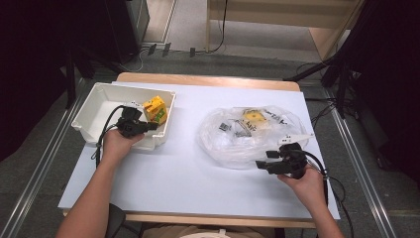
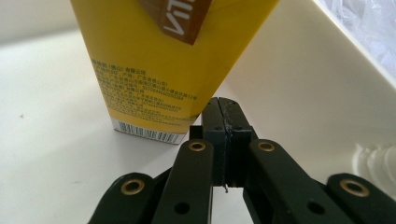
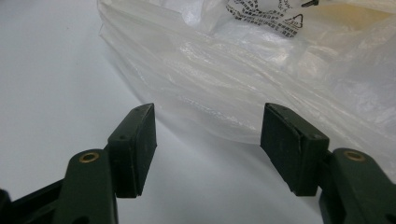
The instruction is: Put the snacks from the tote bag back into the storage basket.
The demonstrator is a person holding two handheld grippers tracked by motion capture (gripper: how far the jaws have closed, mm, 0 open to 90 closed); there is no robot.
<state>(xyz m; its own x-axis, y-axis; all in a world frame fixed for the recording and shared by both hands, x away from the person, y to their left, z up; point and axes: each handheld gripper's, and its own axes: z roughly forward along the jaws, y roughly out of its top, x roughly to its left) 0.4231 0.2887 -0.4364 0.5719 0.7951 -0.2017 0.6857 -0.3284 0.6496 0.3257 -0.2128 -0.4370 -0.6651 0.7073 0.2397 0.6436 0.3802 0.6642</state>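
High view: left gripper [image 1: 148,126] fingers clenched empty beside stiff, light carton [image 1: 155,109]; right gripper [image 1: 261,164] fingers released, nearing soft, slippery bag [image 1: 233,144] — pinching edge fold looks best.

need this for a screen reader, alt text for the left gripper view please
A yellow drink carton with small print and a barcode stands in a white plastic bin, right in front of the left gripper. Its two black jaws are pressed shut together, holding nothing, beside the carton's lower corner.
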